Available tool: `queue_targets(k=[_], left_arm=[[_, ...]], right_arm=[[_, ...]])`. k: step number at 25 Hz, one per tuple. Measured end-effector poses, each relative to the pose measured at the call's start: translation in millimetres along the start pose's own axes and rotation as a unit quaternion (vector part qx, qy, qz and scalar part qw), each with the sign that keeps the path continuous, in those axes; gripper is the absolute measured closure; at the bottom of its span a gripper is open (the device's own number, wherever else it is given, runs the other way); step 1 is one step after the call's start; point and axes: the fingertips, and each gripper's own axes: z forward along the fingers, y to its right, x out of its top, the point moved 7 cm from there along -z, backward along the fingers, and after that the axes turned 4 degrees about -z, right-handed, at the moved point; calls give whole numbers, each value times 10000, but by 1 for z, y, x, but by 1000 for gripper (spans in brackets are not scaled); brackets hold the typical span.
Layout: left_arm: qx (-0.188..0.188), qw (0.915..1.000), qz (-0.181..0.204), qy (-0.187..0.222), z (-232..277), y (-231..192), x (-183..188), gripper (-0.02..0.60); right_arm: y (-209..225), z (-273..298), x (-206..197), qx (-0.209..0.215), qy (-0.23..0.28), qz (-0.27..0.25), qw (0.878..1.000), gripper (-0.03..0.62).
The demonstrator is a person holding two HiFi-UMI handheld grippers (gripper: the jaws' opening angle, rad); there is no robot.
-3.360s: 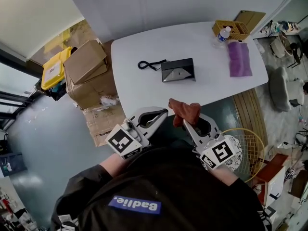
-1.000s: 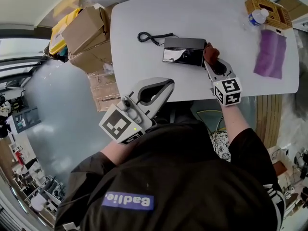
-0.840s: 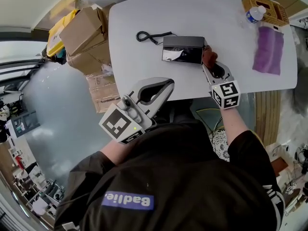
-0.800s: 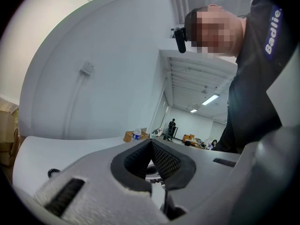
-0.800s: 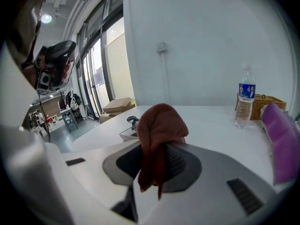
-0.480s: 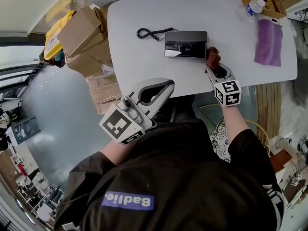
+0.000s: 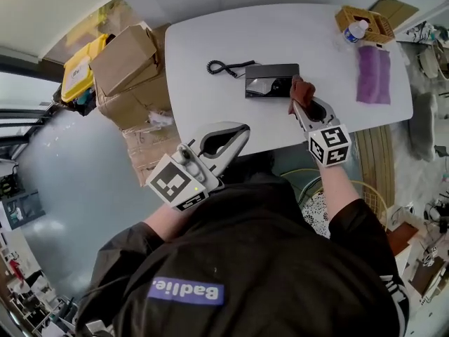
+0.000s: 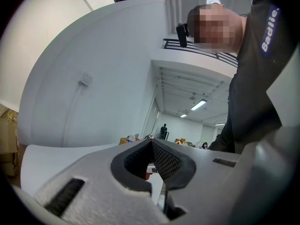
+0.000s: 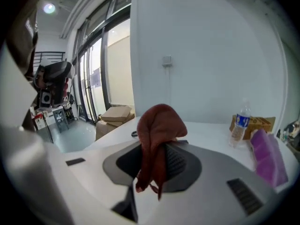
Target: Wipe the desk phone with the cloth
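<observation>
Wiping step: right claw grips cloth at end of desk phone.
Next, likely a sweep across it; left claw closed, empty.

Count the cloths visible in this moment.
2. A reddish-brown cloth is clamped in the right tongs at the phone; a purple cloth lies flat on the table at far right, near the basket. No others show.

Bright even daylight; fisheye warp; edges vignetted

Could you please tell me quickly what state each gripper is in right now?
Left gripper: closed, holding nothing.
Right gripper: closed on the cloth.
</observation>
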Motion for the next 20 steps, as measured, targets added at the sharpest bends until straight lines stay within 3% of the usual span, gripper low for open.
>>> queue_targets(k=[4, 9, 15, 20], left_arm=[[162, 9998, -29, 79, -10, -6, 6, 572], [598, 9981, -40, 118, -8, -19, 11, 572], [1103, 9936, -165, 177, 8, -36, 8, 572], [1392, 9895, -284, 254, 15, -46, 5, 572]], right_arm=[[5, 16, 31, 77, -66, -709, 9974, 505], [35, 51, 46, 171, -517, -1587, 9858, 505], [56, 102, 37, 550, -1313, -2960, 9445, 505], [40, 119, 17, 1035, -1800, -3523, 9126, 505]])
